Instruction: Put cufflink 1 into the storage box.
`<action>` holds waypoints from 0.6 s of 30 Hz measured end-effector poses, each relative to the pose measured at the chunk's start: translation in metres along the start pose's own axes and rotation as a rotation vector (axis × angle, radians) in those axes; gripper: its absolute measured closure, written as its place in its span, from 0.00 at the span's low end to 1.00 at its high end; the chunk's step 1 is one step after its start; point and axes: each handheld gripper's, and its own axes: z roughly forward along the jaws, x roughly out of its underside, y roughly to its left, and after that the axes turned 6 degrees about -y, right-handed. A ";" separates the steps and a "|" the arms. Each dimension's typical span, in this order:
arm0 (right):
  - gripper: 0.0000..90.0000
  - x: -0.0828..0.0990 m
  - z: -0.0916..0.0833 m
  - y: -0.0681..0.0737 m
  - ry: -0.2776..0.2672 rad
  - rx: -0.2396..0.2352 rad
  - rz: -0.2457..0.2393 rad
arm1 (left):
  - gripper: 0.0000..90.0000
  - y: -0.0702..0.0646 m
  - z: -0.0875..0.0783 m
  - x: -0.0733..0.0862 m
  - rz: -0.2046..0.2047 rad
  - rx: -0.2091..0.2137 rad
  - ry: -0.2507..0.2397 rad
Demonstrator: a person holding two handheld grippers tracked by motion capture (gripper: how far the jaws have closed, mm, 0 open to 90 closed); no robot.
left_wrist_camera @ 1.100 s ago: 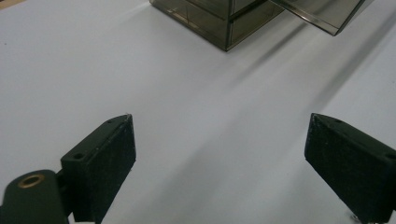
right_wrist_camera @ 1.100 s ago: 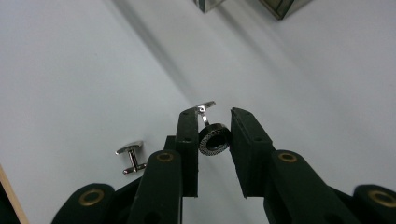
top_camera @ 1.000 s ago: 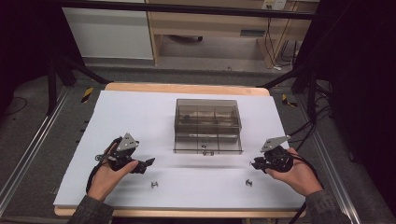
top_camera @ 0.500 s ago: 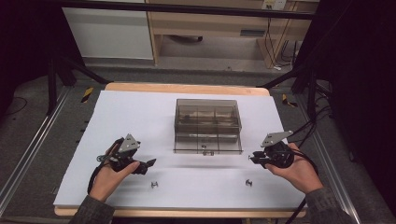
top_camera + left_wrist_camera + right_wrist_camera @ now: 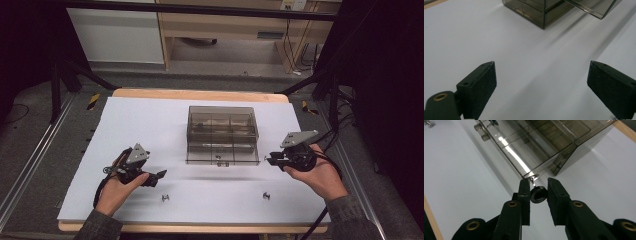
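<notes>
- High view: looks down on a wooden table covered by a white sheet, with a smoky clear box at its middle, divided into compartments.
- Lid of the box swung open toward the person and held out roughly level, so the compartments can be reached from above.
- At lower left, left gripper in one hand, low over the sheet and well apart from the box; fingers wide apart with nothing between them, probably just waiting its turn.
- At right, right gripper in the other hand, lifted off the sheet, just beside the right front corner of the open lid.
- Right gripper view: looks along two black fingers drawn close together and clamped on a small knurled black fastener (a ridged disc with a short metal pin pointing away toward the box).
- Pinched by the disc's rim, likely so the pin stays free and the piece can drop cleanly into a compartment.
- Near the sheet's front edge, one loose fastener and a second loose fastener, well apart, apparently waiting to be picked up.
</notes>
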 end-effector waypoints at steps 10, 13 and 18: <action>0.82 -0.027 -0.004 0.000 -0.033 0.004 -0.021 | 0.10 0.000 0.001 0.002 0.000 -0.004 0.007; 0.82 -0.036 -0.003 0.002 -0.043 0.002 -0.031 | 0.10 0.000 0.001 0.002 -0.001 -0.004 0.005; 0.82 -0.049 0.003 0.003 -0.041 0.000 -0.039 | 0.10 0.000 0.001 0.002 -0.001 -0.006 0.005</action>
